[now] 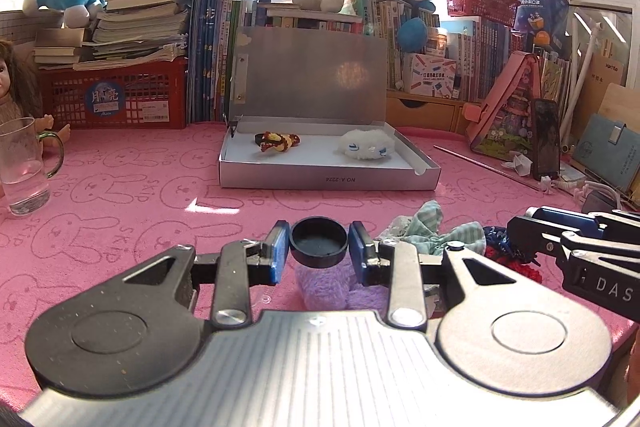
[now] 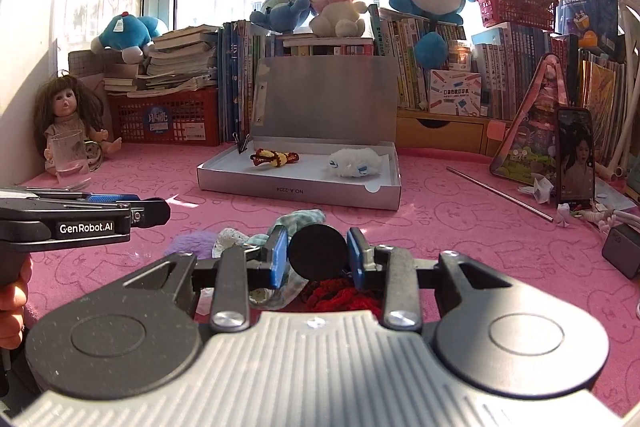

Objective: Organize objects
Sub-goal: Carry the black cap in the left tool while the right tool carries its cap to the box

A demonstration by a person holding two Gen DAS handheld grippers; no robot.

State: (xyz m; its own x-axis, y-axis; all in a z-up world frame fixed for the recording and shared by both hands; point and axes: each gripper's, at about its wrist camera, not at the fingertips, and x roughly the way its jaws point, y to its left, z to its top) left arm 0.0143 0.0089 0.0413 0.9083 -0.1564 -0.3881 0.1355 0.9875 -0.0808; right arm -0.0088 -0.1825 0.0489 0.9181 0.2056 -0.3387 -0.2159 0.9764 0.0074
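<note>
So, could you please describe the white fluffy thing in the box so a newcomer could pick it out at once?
Start at the open silver box on the pink cloth, its lid propped against the books. Two things lie inside: a red and yellow knotted piece at the left and the white fluffy ball at the right. It is the only pale, furry one, with small blue marks.

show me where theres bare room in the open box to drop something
The silver box is bare in the middle, between the brown-and-yellow hair tie and the white fluffy piece. The cloth just past the grippers is crowded with scrunchies.
</note>
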